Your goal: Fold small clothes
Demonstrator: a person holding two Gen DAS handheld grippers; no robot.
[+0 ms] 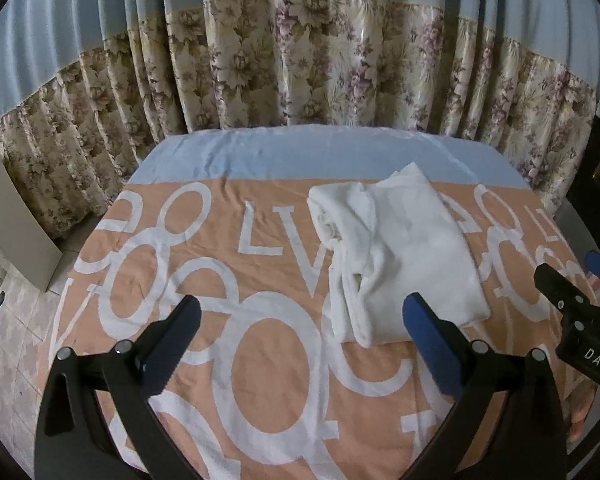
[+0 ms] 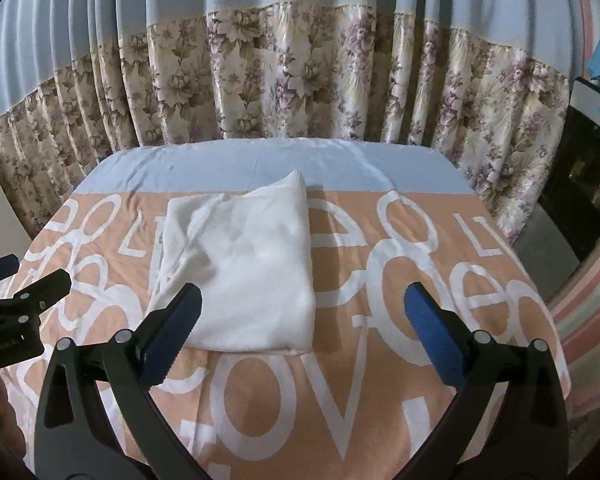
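Both tools stand wide open, nothing held. Left tool [image 1: 300,320] hangs above the printed cloth [image 1: 260,360] on the tabletop, its right finger overlapping the near corner of the folded white garment [image 1: 412,256]; contact unclear. Right tool [image 2: 302,312] hangs over the same garment's near edge. Garment lies folded, centre-far on the cloth. Floral curtain [image 2: 300,80] behind.
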